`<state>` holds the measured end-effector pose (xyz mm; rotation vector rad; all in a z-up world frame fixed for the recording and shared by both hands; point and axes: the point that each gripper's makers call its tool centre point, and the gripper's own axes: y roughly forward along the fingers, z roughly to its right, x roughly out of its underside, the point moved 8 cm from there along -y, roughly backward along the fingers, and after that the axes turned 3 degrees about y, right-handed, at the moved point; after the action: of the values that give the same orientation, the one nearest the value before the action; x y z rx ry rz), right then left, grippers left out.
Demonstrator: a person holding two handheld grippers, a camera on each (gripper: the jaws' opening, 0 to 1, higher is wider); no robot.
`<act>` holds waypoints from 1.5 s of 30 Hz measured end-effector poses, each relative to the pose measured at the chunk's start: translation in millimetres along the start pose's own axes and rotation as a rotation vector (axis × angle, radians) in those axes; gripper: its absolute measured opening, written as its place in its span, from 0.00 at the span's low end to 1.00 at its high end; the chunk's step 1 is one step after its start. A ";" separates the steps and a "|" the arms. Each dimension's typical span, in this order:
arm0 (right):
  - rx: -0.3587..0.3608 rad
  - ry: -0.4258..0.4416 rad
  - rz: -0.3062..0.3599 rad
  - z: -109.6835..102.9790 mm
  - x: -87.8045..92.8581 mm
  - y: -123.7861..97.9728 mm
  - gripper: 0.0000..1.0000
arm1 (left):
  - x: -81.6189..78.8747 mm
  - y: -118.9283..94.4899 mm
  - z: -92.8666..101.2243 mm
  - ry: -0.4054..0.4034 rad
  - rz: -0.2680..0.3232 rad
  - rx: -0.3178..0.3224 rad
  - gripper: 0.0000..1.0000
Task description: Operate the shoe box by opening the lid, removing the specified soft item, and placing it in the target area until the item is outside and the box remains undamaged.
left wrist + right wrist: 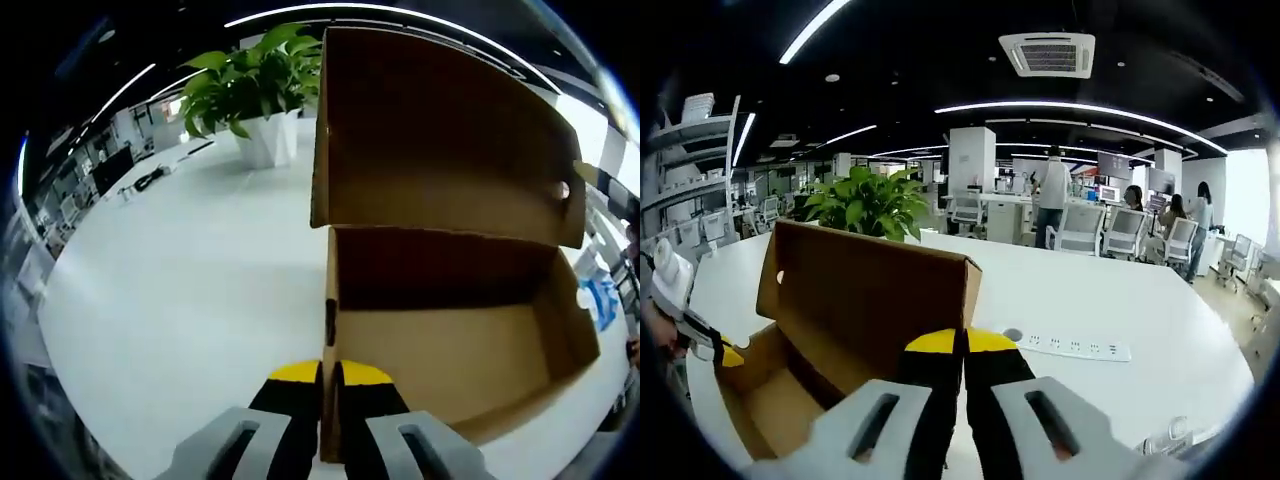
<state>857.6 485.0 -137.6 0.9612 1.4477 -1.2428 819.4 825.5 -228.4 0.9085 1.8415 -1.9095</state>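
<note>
A brown cardboard shoe box stands open on the white table, its lid raised upright. The inside floor that shows is bare cardboard. My left gripper, with yellow-tipped jaws, is shut on the box's left side wall, whose edge runs between the jaws. In the right gripper view the box lies at the lower left and the left gripper holds its wall there. My right gripper is shut at the right end of the lid, whose edge runs down into the line between the jaws.
A leafy plant in a white pot stands on the table behind the box, also the plant. A white power strip lies to the right. Office chairs and several people are beyond the table.
</note>
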 end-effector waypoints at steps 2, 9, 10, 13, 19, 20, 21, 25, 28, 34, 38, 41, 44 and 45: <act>0.003 -0.009 0.019 -1.7 0.8 -3.9 0.00 | -0.5 1.8 -1.2 -0.002 0.000 -0.003 0.05; 0.013 -0.054 0.095 -8.8 6.2 -19.5 0.00 | -0.2 2.0 0.5 -0.003 0.000 -0.008 0.05; 0.013 -0.056 0.099 -9.2 6.4 -20.3 0.00 | -0.2 2.1 0.5 -0.004 0.000 -0.009 0.05; 0.008 -0.080 0.128 -12.4 8.0 -28.7 0.00 | -0.6 3.3 0.9 0.000 0.004 -0.013 0.05; -0.001 -0.135 0.177 -18.2 15.4 -43.0 0.00 | -0.2 3.3 2.8 -0.003 0.012 -0.020 0.05; -0.003 -0.143 0.182 -18.8 16.6 -45.8 0.00 | 0.0 3.4 3.0 -0.003 0.012 -0.021 0.05; -0.005 -0.144 0.185 -18.9 17.5 -47.1 0.00 | 0.1 3.8 2.9 -0.005 0.014 -0.021 0.05; -0.015 -0.163 0.194 -20.0 21.1 -52.4 0.00 | 2.3 2.1 6.9 -0.001 0.021 -0.028 0.05; -0.021 -0.168 0.195 -21.2 23.1 -57.1 0.00 | 2.2 1.9 7.9 0.000 0.024 -0.025 0.05; -0.024 -0.180 0.186 -25.0 26.5 -63.3 0.00 | 2.3 0.8 9.4 0.010 0.036 -0.020 0.06; -0.027 -0.199 0.178 -26.7 29.8 -67.9 0.00 | -2.2 -0.4 13.7 0.081 0.066 -0.018 0.12; -0.027 -0.205 0.174 -27.3 32.3 -69.6 0.00 | -6.8 -2.7 16.5 0.114 0.085 -0.022 0.14; -0.024 -0.215 0.168 -29.7 33.9 -74.3 0.00 | -8.8 -4.1 12.6 0.115 0.094 -0.019 0.16; -0.024 -0.216 0.167 -29.6 34.5 -74.2 0.00 | -9.9 -6.8 11.9 0.116 0.099 -0.014 0.16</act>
<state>773.7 500.7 -154.0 0.8838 1.1873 -1.1651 819.9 812.7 -217.4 1.1057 1.8348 -1.8172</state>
